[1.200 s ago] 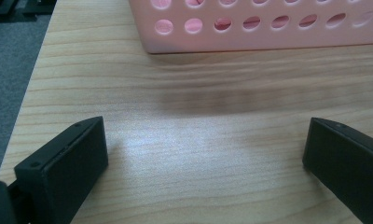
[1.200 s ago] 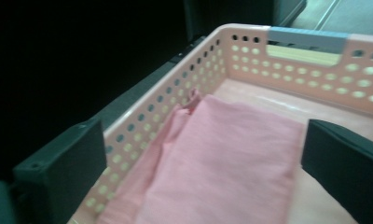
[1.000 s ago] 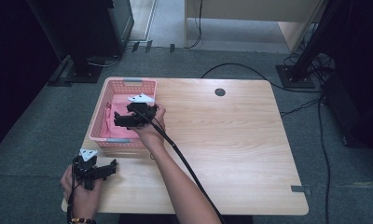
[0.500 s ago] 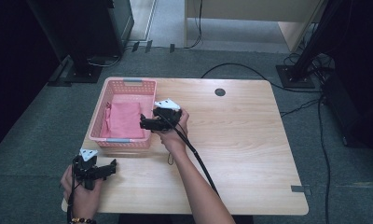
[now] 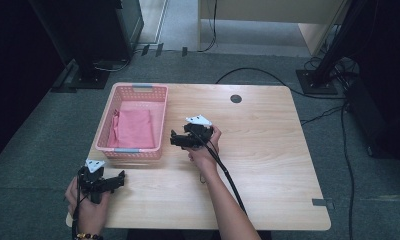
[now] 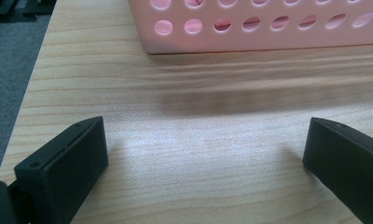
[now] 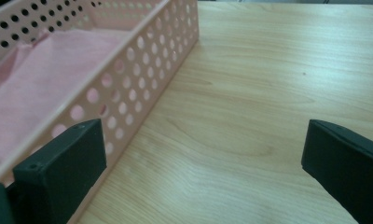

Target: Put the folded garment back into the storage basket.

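Basket (image 5: 138, 91): pink, perforated, at about 10 o'clock on the table (image 5: 268, 170), near its left edge
Cloth (image 5: 133, 128): pink, folded, lying flat on the basket floor; nothing grips it
Right gripper (image 5: 174, 140): at 3 o'clock of the basket, just outside its right wall, jaws spread wide and empty over bare wood
Left gripper (image 5: 119, 178): at 6 o'clock of the basket, near the table's front-left corner, jaws released, nothing between them
Risk, right side: its left jaw sits close to the basket wall (image 7: 142, 70); a sideways drift could knock or shove the basket
Risk, cloth: if regrasped, a shallow pinch may lift one layer and unfold it
Risk, cable (image 5: 228, 175): trails across the table, could snag on a fast swing
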Demonstrator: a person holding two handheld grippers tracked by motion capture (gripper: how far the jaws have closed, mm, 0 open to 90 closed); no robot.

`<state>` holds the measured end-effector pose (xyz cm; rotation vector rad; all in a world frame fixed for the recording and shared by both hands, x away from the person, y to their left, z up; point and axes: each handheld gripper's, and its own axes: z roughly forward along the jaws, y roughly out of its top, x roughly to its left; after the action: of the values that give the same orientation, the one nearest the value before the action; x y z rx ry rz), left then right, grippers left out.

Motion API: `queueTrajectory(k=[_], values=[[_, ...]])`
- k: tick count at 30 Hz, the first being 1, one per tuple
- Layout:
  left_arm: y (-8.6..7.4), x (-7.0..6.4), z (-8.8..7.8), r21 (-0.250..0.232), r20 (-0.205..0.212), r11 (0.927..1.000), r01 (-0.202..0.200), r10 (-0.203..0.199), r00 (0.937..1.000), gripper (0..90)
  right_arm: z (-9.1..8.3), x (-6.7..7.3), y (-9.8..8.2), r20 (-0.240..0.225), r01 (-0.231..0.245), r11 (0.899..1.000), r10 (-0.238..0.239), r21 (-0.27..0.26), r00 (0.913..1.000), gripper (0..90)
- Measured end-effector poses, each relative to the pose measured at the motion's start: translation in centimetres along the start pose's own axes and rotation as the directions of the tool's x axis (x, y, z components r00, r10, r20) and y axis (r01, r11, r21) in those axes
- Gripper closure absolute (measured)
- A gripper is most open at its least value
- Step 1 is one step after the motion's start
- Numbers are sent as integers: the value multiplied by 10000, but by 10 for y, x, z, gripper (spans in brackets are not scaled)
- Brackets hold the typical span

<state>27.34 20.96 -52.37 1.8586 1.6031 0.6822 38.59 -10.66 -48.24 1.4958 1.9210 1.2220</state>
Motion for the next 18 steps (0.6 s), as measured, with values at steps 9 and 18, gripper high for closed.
queueTrajectory(k=[9, 18], values=[[0, 0, 0, -2, -1, 10000, 0, 0, 10000, 0, 0, -11, -19, 355, 254, 9990, -268, 380, 9990, 0], [0, 0, 0, 14, -3, 10000, -10, 10, 10000, 0, 0, -26, -40, 642, 90, 9972, -139, 746, 9978, 1]])
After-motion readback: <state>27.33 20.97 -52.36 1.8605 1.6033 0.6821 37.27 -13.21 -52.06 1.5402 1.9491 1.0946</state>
